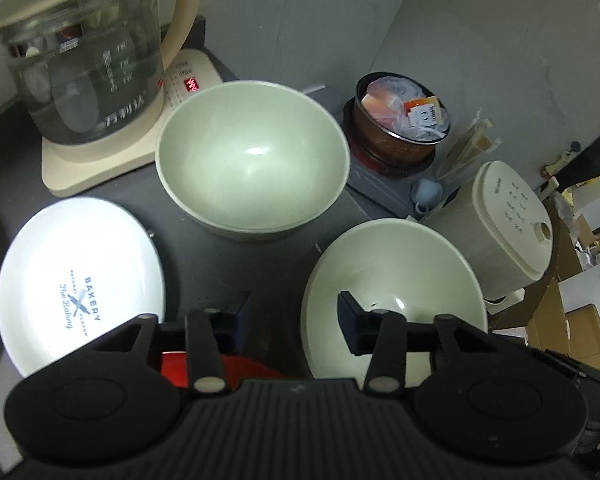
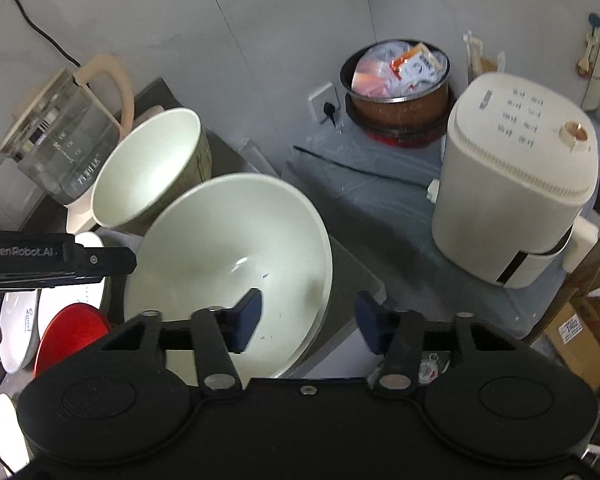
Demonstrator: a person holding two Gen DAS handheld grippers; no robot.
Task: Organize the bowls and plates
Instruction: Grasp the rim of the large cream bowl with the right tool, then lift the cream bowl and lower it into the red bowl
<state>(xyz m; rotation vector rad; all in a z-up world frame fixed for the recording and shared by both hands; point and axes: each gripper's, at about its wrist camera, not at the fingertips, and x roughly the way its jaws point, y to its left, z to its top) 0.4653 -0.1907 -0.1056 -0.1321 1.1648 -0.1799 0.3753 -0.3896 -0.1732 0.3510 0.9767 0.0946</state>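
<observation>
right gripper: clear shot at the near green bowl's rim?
Probably yes. The right gripper is open with the near green bowl's right rim between its fingers, nothing blocking. The left gripper straddles the opposite rim, not in the way.

I am working at a cramped home kitchen counter [image 1: 268,280]: a glass kettle [image 1: 80,64], a rice cooker [image 2: 516,184], an inner pot [image 2: 396,80] and a wall socket [image 2: 324,102] are crowding it.
</observation>
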